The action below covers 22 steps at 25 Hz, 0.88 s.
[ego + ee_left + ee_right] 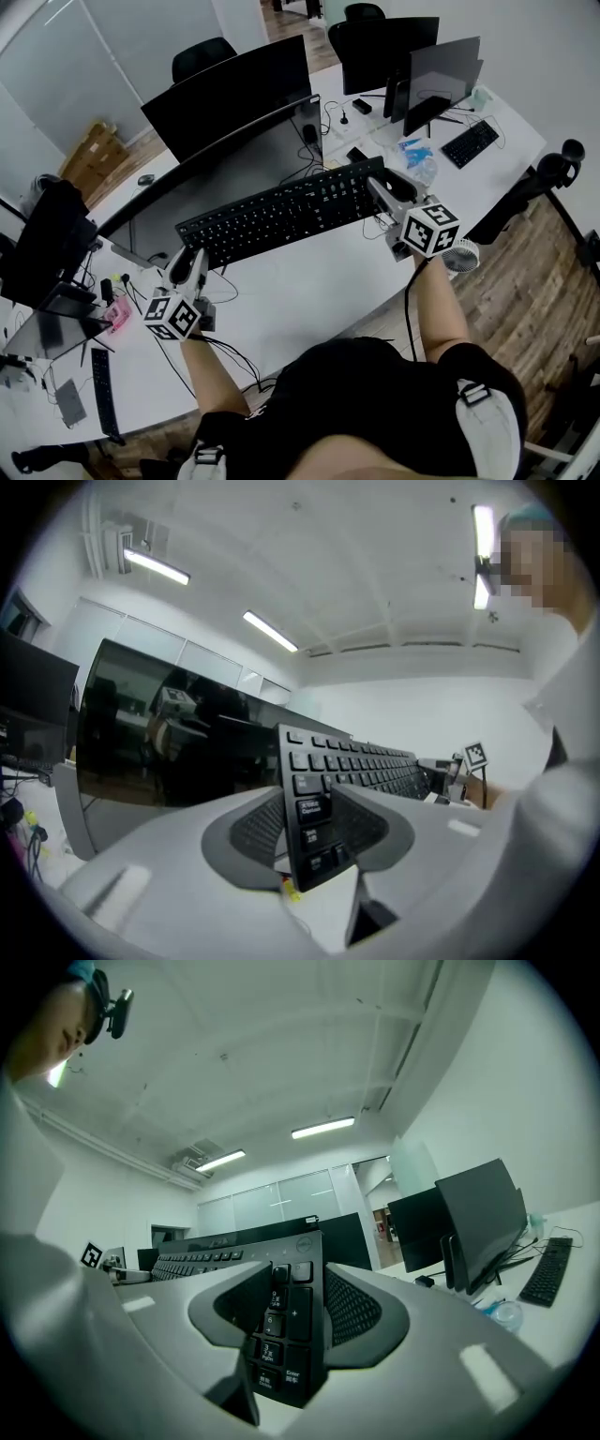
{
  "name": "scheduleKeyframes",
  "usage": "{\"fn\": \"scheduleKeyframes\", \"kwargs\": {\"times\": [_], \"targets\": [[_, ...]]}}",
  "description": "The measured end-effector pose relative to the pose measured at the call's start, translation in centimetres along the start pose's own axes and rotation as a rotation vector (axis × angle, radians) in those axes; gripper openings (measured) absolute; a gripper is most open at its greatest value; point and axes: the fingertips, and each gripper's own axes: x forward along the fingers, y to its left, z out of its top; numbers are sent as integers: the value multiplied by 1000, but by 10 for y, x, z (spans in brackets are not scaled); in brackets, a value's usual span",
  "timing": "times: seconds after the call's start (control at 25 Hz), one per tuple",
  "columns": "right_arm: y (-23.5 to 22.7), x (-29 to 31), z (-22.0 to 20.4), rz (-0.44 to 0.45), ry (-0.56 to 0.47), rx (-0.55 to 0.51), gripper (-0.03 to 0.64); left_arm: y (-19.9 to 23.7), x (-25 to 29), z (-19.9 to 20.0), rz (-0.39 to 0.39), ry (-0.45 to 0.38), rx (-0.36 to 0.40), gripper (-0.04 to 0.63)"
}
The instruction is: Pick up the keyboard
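Above the desk (319, 281): we hold the keyboard (281, 214) aloft, clear of the surface.
Left tongs (190, 258): pinching its 8 o'clock end.
Right tongs (382, 190): pinching its 2 o'clock end, for balance.

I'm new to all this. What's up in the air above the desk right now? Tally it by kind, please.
Keyboards: 1, the keyboard, clamped at both ends
Grippers: 2, the left gripper and the right gripper
Total: 3
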Motion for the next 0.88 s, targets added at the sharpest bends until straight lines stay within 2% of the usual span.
{"fn": "scheduleKeyframes", "kwargs": {"times": [0.2, 0.88], "targets": [[3, -2, 4, 4, -26, -2, 172, -1, -3, 5, -5, -8, 10, 209], [2, 6, -10, 23, -15, 7, 172, 4, -6, -8, 9, 16, -4, 209]]}}
